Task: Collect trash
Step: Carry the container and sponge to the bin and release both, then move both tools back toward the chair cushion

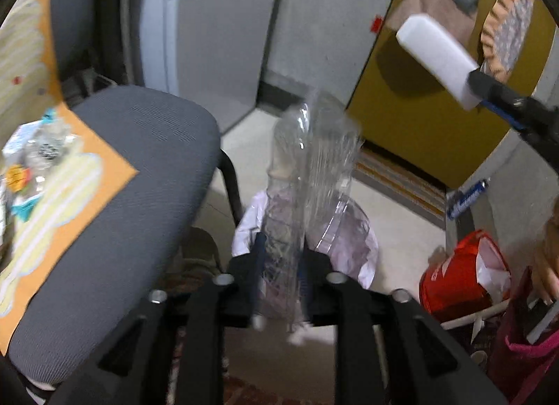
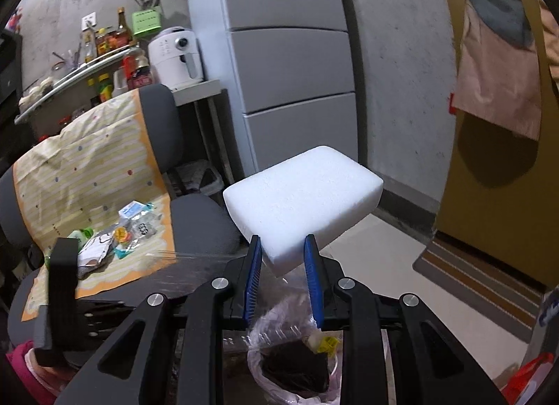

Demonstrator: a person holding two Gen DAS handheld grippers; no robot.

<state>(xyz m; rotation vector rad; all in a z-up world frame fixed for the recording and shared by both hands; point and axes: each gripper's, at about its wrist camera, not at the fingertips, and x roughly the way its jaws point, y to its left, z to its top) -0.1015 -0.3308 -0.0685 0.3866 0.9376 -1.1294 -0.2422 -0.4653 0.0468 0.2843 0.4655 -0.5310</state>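
Above the lined trash bin (image 2: 297, 363): left gripper (image 1: 283, 286) has a crushed clear plastic bottle (image 1: 314, 167) standing between its jaws; blur hides whether the pads press it. Right gripper (image 2: 283, 275) is clamped on a white foam block (image 2: 302, 200), held out over the bin's bag. To do this well, centre each piece over the opening before letting go; light foam may drift. More wrappers (image 2: 118, 237) wait on the patterned cloth (image 2: 80, 167) draped over the grey office chair (image 1: 139, 160). Pale tiled floor (image 1: 391, 230), refrigerator (image 2: 290, 56), yellow door (image 1: 412, 118).
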